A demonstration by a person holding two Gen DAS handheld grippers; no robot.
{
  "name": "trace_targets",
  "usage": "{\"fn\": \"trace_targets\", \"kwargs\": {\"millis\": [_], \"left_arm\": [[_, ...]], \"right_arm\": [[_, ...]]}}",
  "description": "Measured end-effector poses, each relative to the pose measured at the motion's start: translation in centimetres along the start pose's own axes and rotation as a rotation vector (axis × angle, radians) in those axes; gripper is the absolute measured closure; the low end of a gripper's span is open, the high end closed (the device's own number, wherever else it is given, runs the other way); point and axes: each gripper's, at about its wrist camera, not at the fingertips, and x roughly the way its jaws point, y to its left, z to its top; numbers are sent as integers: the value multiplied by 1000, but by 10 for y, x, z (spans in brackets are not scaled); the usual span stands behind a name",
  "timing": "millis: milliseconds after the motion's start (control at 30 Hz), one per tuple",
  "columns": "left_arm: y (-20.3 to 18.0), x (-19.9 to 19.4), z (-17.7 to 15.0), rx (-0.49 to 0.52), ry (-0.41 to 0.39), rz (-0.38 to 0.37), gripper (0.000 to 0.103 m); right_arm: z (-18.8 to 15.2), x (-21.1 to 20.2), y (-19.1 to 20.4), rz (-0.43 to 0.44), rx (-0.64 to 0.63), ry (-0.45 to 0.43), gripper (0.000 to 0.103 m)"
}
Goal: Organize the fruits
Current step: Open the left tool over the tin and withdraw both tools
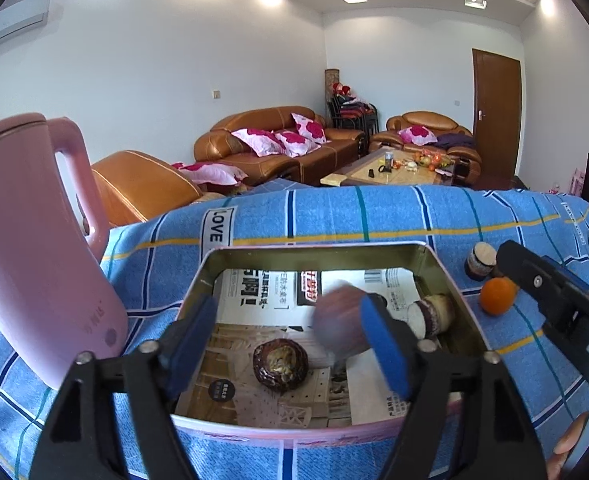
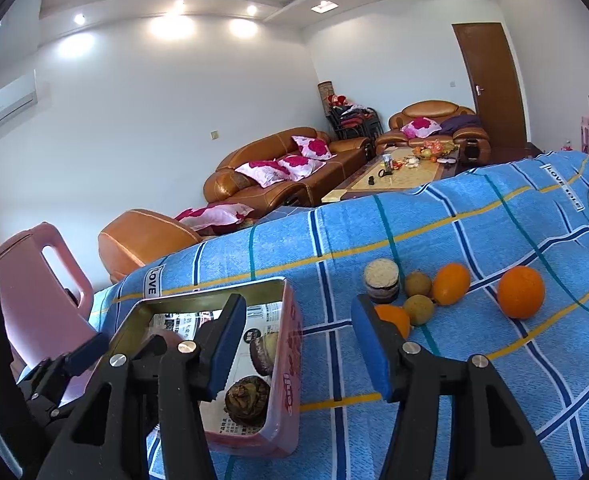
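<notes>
In the left wrist view the left gripper hangs above the open tin box, in the lower middle of the frame, with its jaws spread wide and nothing pressed between them. A blurred brownish fruit shows just beside the right pad; it looks to be dropping into the box, but whether it touches the pad I cannot tell. Two dark round fruits already lie on the printed paper inside. In the right wrist view the right gripper is also wide and empty, and it points at the blue striped cloth. The remaining fruits lie to the upper right of this claw: an orange just behind its right finger, then two small brown fruits and more oranges farther right. They are round, so no long axis matters. I judge the right gripper is nearer, and the box lies to its left.
</notes>
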Motion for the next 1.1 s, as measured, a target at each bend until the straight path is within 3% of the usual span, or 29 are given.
{"fn": "trace_targets", "kwargs": {"millis": [33,100,167,1100], "left_arm": [[0,-1,0,-1,-3,0,9],[0,-4,-1,-9,-19,15,0],[0,-7,0,-12,-35,22,0],[-16,-15,-6,6,-28,-1,0]], "right_arm": [[0,-1,0,-11,-3,-7,46],[0,-2,0,-26,-9,-15,43],[0,-3,-1,-42,-14,-30,36],[-3,-28,-33,-191,-12,-43,35]]}}
